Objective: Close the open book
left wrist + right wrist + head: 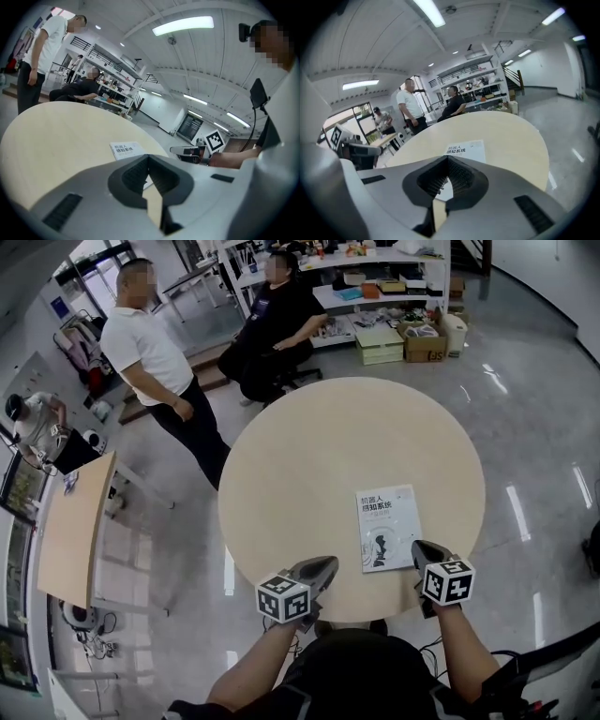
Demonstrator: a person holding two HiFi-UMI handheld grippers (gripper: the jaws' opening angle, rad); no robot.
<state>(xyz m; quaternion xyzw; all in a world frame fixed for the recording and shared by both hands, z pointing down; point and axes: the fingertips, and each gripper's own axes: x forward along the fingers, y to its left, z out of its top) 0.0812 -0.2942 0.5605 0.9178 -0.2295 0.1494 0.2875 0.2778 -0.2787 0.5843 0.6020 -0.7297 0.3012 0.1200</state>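
Book [388,528] lies shut, long axis running up-frame, just left of your clenched, empty right gripper [420,548]; your left gripper [327,564], likewise clenched, sits farther off

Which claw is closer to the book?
Right. The right claw is by the near right corner of the book; the left claw is farther off, to its left.
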